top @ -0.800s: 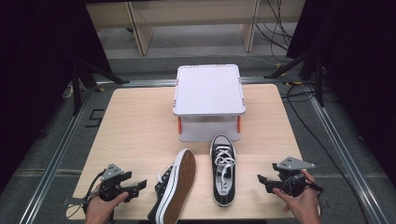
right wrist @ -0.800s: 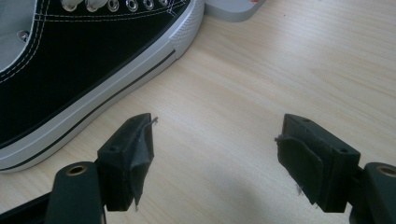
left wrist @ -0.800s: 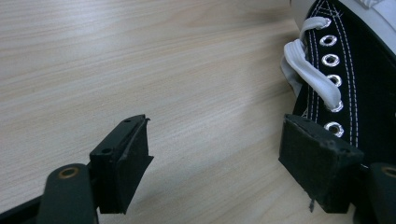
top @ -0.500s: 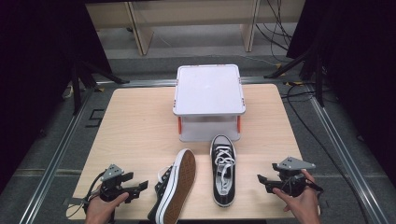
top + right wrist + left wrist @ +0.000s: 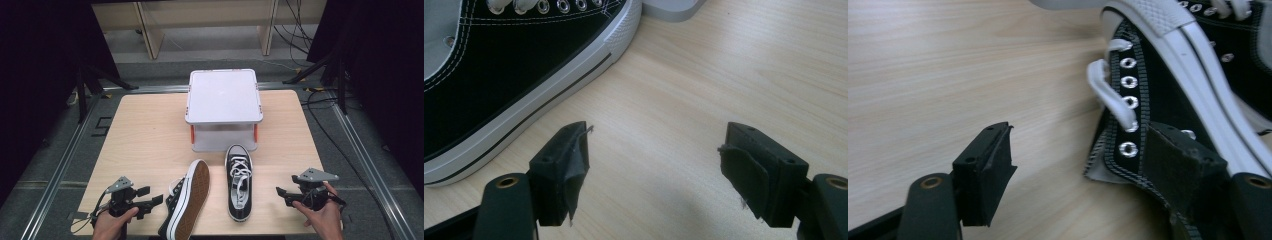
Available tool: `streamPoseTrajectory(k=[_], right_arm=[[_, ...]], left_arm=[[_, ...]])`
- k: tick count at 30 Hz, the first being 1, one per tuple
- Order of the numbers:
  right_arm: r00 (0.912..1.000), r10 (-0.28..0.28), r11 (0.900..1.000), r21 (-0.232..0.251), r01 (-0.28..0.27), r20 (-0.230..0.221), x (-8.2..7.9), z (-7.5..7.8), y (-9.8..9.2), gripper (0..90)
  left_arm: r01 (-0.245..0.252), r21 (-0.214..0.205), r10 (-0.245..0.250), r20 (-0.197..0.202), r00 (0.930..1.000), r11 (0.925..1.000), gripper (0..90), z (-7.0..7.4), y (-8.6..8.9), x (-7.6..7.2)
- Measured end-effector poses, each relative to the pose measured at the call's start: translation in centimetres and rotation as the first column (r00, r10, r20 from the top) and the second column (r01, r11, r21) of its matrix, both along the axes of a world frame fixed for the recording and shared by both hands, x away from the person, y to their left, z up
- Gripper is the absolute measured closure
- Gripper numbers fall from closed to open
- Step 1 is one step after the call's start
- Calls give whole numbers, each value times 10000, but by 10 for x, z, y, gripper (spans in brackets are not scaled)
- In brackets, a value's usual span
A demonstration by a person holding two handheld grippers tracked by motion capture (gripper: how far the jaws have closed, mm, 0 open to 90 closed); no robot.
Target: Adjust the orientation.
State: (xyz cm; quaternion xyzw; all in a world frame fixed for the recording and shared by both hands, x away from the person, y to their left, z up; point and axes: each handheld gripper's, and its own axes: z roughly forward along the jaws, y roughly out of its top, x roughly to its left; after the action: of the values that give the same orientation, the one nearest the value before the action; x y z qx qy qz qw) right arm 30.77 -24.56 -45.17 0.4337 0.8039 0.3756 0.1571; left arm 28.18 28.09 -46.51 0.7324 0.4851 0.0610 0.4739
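- Not much has changed over the last second: both shoes and both grippers sit in pretty much the same spots as in the earlier high-view shots, so nothing's been picked up yet.
- The tipped shoe (image 5: 186, 200) lies on its side in the lower middle of the high view, tan sole facing right, heel end hanging toward the bottom edge of the table (image 5: 145, 135).
- The upright shoe (image 5: 238, 181) stands just to the right of it, toe pointing up the frame, almost touching the white lidded box (image 5: 224, 102) in the centre.
- Left gripper (image 5: 150, 204) is at the lower left, jaws apart. In the left gripper view the eyelet edge of the tipped shoe (image 5: 1148, 105) sits right at the right-hand jaw, maybe touching it, with bare wood between the jaws.
- Right gripper (image 5: 284, 195) is at the lower right, jaws also apart and holding nothing. In the right gripper view the upright shoe (image 5: 519, 65) fills the upper left, close to the left-hand jaw but not between the two.
- My read: the hands are holding at the start. The left one looks closest to a grab, so I'd guess the tipped shoe goes first, probably to stand it up beside its mate.
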Motion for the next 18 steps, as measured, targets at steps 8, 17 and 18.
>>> streamPoseTrajectory(k=[8,17,18], right_arm=[[9995,234,9995,231,-230,-188,2,-1,1,284],[9999,171,9998,41,-170,-15,3,-3,2,290],[9999,171,9998,41,-170,-15,3,-3,2,290]], left_arm=[[498,-496,-539,-847,9949,9975,352,-6,-10,-1],[880,-593,-948,-1230,9879,9944,381,-11,-20,-1],[842,-713,-928,-1279,9874,9939,381,-11,-21,-1]])
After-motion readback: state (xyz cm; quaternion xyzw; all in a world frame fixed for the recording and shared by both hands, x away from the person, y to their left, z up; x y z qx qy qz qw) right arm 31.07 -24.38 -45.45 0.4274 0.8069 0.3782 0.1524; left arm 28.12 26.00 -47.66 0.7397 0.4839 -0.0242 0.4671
